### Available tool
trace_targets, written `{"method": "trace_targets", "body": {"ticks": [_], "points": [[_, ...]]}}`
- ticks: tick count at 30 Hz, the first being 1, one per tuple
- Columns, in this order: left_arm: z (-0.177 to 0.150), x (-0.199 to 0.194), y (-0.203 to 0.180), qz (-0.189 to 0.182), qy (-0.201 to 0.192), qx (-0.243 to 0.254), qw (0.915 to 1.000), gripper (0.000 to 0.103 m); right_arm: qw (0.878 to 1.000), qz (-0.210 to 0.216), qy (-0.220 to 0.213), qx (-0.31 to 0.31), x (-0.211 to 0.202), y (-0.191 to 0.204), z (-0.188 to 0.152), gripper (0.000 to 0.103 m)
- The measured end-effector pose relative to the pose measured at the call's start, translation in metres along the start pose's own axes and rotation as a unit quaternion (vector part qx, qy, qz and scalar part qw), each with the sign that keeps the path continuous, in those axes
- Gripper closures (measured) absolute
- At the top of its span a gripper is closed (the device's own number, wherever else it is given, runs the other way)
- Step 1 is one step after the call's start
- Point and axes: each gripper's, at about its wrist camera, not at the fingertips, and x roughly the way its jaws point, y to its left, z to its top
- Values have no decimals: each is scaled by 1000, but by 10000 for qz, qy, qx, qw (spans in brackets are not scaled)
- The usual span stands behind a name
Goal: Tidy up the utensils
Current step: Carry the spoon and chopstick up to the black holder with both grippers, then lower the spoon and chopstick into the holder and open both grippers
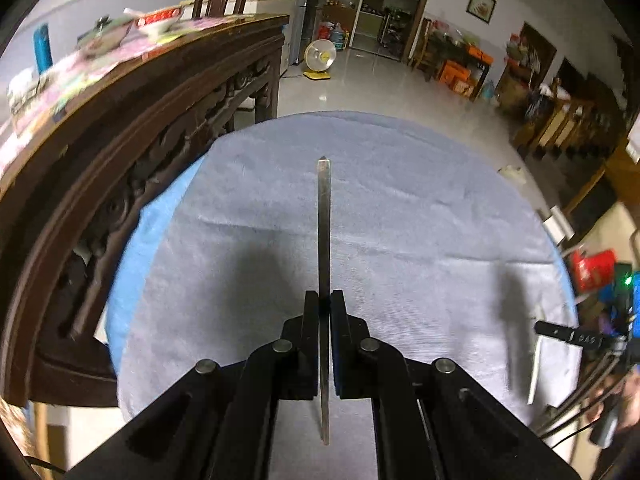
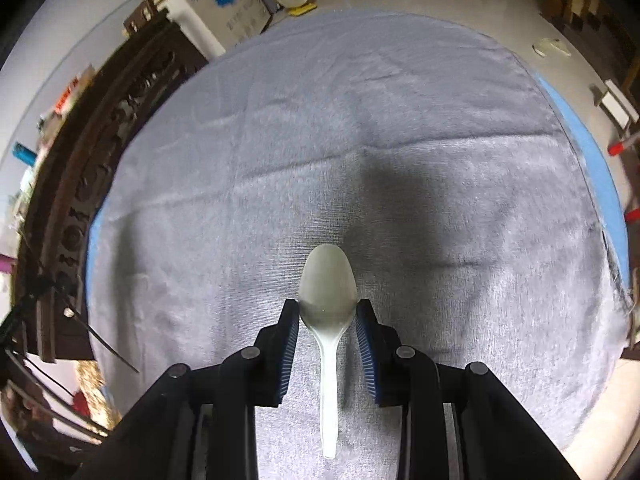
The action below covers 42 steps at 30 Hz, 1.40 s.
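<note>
Above one grey towel (image 2: 400,120), each hand-held gripper clamps one utensil: left (image 1: 324,298) a metal strip (image 1: 323,220), right (image 2: 327,308) a white spoon (image 2: 328,280).

Right gripper holding a plastic spoon above a grey cloth

The right gripper (image 2: 327,312) clamps a translucent white spoon (image 2: 328,280) by the bowl's sides, bowl pointing away, handle trailing back between the fingers (image 2: 290,336). Below lies the grey cloth (image 2: 280,140).
</note>
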Motion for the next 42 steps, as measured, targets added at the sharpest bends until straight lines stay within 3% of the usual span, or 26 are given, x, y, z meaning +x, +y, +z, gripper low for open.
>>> {"method": "trace_targets", "body": {"ticks": [12, 23, 34, 42], "points": [[-24, -31, 39, -496, -315, -1159, 9915, 98, 9901, 736, -990, 666, -50, -24, -49, 72], [-35, -82, 34, -737, -831, -1162, 9870, 98, 9732, 1176, -1773, 867, -84, -8, -89, 72], [-57, -143, 20, -1225, -1414, -1252, 9743, 98, 9541, 1487, -2441, 894, -111, 25, -123, 72], [-71, -155, 0, -1422, -1602, -1042, 9712, 98, 9435, 1340, -2980, 560, -121, 61, -149, 72]]}}
